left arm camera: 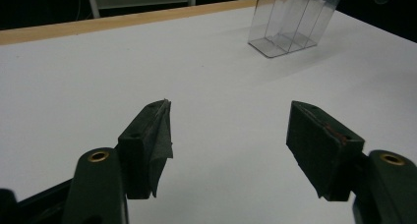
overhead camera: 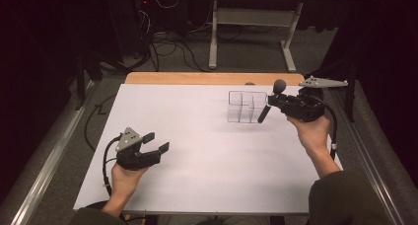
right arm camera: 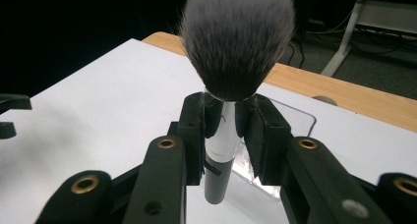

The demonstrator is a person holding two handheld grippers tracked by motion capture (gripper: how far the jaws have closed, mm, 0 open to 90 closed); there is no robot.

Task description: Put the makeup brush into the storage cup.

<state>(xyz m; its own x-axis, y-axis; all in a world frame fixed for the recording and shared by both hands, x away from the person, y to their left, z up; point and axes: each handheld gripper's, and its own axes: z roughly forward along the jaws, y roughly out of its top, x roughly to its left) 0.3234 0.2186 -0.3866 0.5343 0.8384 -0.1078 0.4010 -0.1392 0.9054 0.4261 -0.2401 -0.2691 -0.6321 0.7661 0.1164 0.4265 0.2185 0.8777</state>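
Now | right gripper [overhead camera: 274,105] clamps makeup brush [right arm camera: 231,76], bristles up | left gripper [overhead camera: 156,141] gapes empty | lower handle squarely into clear organizer [overhead camera: 245,106] compartment, avoiding divider walls.

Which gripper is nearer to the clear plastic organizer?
Right. The right gripper, holding a makeup brush, is beside the clear plastic organizer; the left gripper is far away at the table's near-left.

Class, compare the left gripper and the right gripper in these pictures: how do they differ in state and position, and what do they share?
The left gripper has its jaws spread with nothing between them; the right gripper is shut on a makeup brush. The left gripper sits low near the table's front left; the right gripper is at the far right beside the clear divided organizer. Both are black, two-jawed and hand-held, each with a trailing cable.
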